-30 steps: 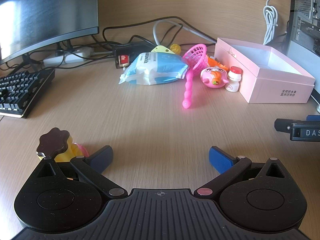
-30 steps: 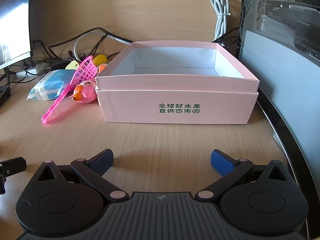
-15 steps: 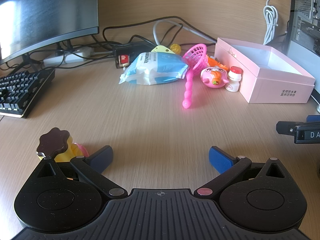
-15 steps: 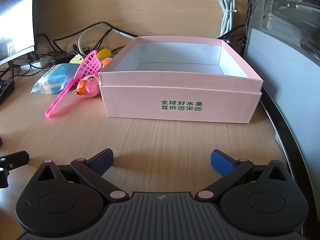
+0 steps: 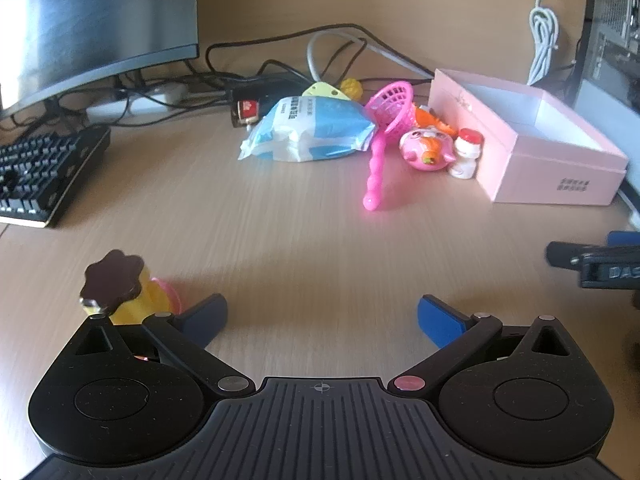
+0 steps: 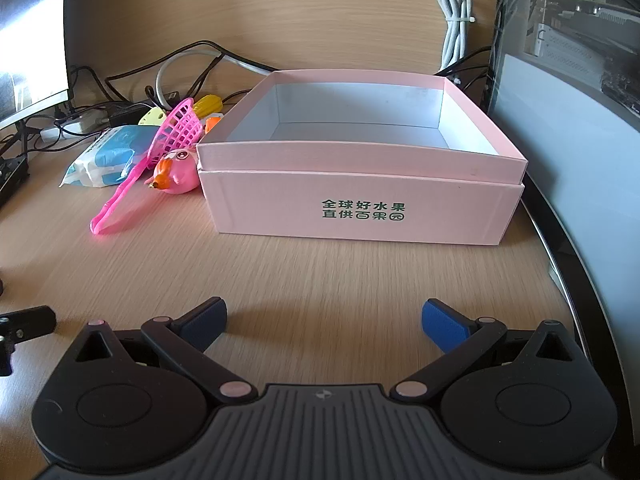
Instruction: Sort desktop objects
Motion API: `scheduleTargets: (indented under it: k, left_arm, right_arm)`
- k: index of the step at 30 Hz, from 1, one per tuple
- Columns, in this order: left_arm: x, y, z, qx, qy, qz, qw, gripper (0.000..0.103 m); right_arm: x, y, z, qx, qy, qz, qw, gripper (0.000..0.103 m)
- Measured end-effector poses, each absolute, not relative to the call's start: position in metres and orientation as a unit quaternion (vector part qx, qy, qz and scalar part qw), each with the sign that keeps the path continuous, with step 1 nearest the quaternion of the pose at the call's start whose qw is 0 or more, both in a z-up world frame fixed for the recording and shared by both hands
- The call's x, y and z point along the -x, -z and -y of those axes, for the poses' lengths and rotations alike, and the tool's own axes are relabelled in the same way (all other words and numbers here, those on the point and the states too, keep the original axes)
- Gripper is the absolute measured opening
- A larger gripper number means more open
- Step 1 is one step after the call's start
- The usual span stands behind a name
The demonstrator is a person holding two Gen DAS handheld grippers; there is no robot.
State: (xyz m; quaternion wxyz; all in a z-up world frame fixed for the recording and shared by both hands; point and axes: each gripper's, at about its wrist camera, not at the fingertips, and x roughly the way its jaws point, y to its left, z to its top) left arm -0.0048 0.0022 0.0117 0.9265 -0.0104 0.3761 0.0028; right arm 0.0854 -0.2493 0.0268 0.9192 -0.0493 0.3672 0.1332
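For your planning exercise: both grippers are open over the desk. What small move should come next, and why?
Probably ease the left gripper forward toward the pink net scoop. Both grippers hold nothing, the pink box looks empty, and the toys lie beside it.

Open pink box (image 6: 362, 212) straight ahead of the spread right gripper (image 6: 324, 318) on a wooden desk (image 6: 320, 276).

The gripper's jaws stand wide apart with nothing between them, low over the desk and short of the box, which bears green printed characters on its front wall and shows a pale bare inside. Left of the box lie a pink toy fish (image 6: 176, 178) touching its corner, a pink net scoop (image 6: 160, 152) leaning over the fish, and a blue and white tissue pack (image 6: 106, 156). A monitor (image 6: 30, 40) stands far left, a coiled white cable (image 6: 454, 20) hangs behind, and a computer case (image 6: 568, 60) rises at right.
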Motion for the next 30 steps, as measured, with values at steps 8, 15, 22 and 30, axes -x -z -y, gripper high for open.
scheduleTargets:
  k: [8, 15, 22, 30]
  left_arm:
    - [0.031, -0.045, -0.018, 0.002, -0.030, -0.350, 0.936, 0.103]
    - [0.028, -0.055, -0.057, 0.013, -0.095, -0.375, 0.922, 0.103]
    - [0.015, -0.047, -0.074, 0.013, -0.108, -0.396, 0.912, 0.103]
    - [0.018, -0.050, -0.083, 0.029, -0.106, -0.391, 0.914, 0.103]
  right_arm:
    - [-0.085, -0.026, 0.250, 0.050, -0.135, -0.369, 0.918, 0.103]
    - [-0.089, -0.031, 0.246, 0.059, -0.149, -0.389, 0.907, 0.103]
    - [-0.071, -0.074, 0.224, 0.065, -0.215, -0.363, 0.904, 0.103]
    - [-0.068, -0.108, 0.163, 0.122, -0.259, -0.309, 0.907, 0.066]
